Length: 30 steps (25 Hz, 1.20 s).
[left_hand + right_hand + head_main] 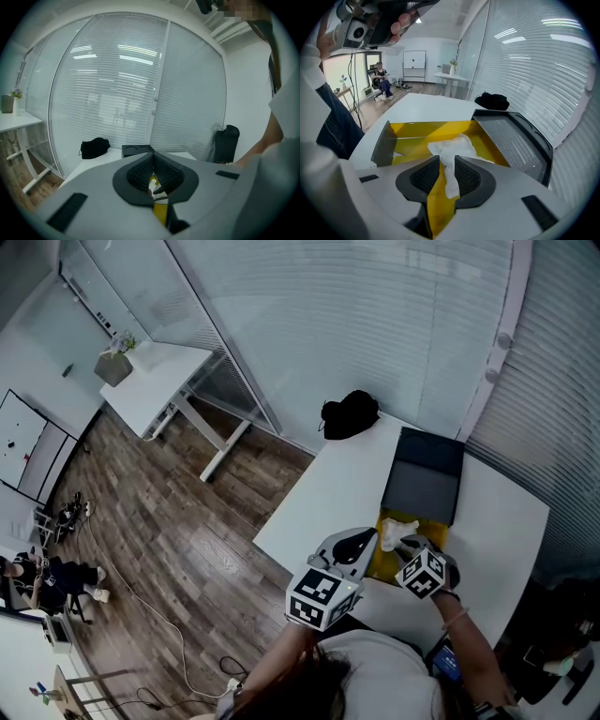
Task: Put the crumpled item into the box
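Note:
A white crumpled paper lies over the yellow inside of the open box, and a strip of it runs down between the pads of my right gripper, which is shut on it. The head view shows the paper at the box's near end, with the right gripper just above it. My left gripper hovers beside the box's left edge. In its own view the left gripper is shut, holding nothing. The dark lid lies folded back beyond the box.
The box sits on a white table, with a black bag at the table's far corner. The floor drops away to the left. A second white desk stands farther off. Window blinds line the far side.

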Motion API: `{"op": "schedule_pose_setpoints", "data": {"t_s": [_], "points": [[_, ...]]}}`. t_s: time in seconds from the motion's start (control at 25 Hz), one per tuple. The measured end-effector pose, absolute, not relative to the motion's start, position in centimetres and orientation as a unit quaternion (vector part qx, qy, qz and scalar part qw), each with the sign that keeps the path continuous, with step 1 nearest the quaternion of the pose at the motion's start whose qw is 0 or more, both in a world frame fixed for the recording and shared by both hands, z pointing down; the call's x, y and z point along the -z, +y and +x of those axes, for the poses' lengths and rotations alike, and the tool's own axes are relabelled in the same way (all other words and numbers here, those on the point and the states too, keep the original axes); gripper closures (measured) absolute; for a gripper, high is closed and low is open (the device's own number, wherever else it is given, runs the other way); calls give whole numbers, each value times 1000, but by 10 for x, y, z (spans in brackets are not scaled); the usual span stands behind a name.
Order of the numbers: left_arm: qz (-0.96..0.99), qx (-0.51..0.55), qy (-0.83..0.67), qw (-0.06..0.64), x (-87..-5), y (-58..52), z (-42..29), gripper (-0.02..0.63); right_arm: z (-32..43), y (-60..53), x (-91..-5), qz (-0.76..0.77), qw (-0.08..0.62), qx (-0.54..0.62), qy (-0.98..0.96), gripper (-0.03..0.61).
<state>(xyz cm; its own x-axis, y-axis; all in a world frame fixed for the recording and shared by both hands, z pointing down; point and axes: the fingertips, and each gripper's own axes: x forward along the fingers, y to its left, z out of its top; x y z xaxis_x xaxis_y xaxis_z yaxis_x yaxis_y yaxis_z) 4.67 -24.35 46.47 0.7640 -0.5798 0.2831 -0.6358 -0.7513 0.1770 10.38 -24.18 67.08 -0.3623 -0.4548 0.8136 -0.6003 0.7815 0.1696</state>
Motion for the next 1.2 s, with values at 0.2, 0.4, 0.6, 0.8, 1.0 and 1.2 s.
{"op": "schedule_pose_setpoints", "data": {"t_s": [0.2, 0.4, 0.6, 0.8, 1.0, 1.2], "points": [[931, -104, -325, 130, -464, -244, 49, 595, 106, -247, -656, 345, 439, -78, -826, 454], [930, -99, -330, 130, -463, -245, 49, 595, 109, -250, -635, 373, 404, -88, -831, 457], [929, -94, -334, 127, -460, -245, 47, 595, 112, -254, -612, 408, 364, -95, -832, 468], [930, -89, -336, 124, -457, -247, 48, 595, 117, -256, -590, 440, 321, -108, -831, 481], [930, -85, -337, 121, -453, -247, 46, 595, 123, -256, -566, 468, 285, -106, -830, 503], [929, -80, -340, 119, -451, -248, 44, 595, 124, -253, -541, 485, 247, -103, -833, 523]]}}
